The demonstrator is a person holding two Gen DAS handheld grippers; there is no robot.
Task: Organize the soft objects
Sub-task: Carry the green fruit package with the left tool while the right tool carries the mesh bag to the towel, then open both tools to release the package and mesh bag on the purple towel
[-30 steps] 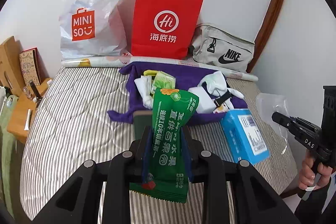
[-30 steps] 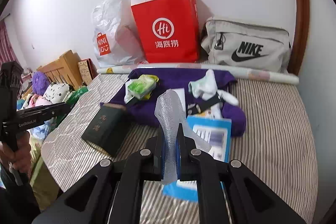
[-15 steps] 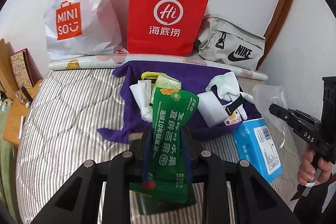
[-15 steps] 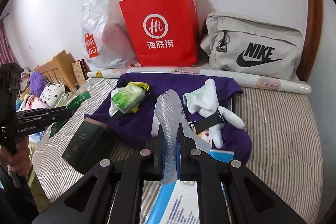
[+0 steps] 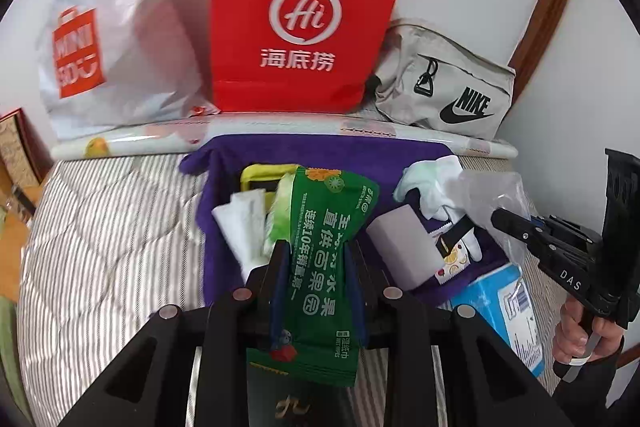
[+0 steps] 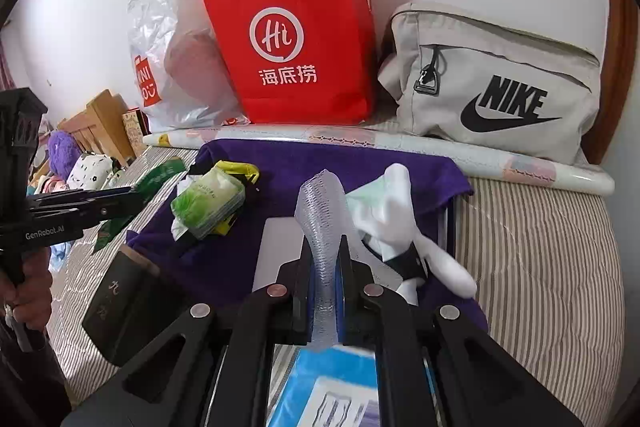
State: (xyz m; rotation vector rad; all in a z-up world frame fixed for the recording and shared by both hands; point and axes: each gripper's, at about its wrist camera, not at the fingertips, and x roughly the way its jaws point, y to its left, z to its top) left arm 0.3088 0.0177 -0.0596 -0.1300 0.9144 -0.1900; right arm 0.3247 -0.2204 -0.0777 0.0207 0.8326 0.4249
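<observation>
My left gripper [image 5: 318, 251] is shut on a green wet-wipes packet [image 5: 324, 259], held over the near edge of the purple towel [image 5: 320, 151] on the striped bed. My right gripper [image 6: 325, 247] is shut on a clear bubble-wrap bag [image 6: 322, 211], also over the towel [image 6: 340, 159]. On the towel lie a green tissue pack [image 6: 208, 205], white socks [image 6: 390, 203] and a white card [image 5: 404, 247]. The right gripper with its bag shows at the right of the left wrist view [image 5: 496, 217]. The left gripper shows at the left of the right wrist view [image 6: 138, 201].
A red paper bag [image 6: 296, 39], a white Miniso bag [image 5: 104, 43] and a grey Nike bag [image 6: 496, 87] stand against the wall behind a rolled mat [image 6: 400, 143]. A blue pack [image 5: 508, 311] and a dark book [image 6: 124, 303] lie near the bed's front.
Both grippers have moved forward over the bed toward the purple towel and the bags, each keeping its hold. The things on the towel look closer.
</observation>
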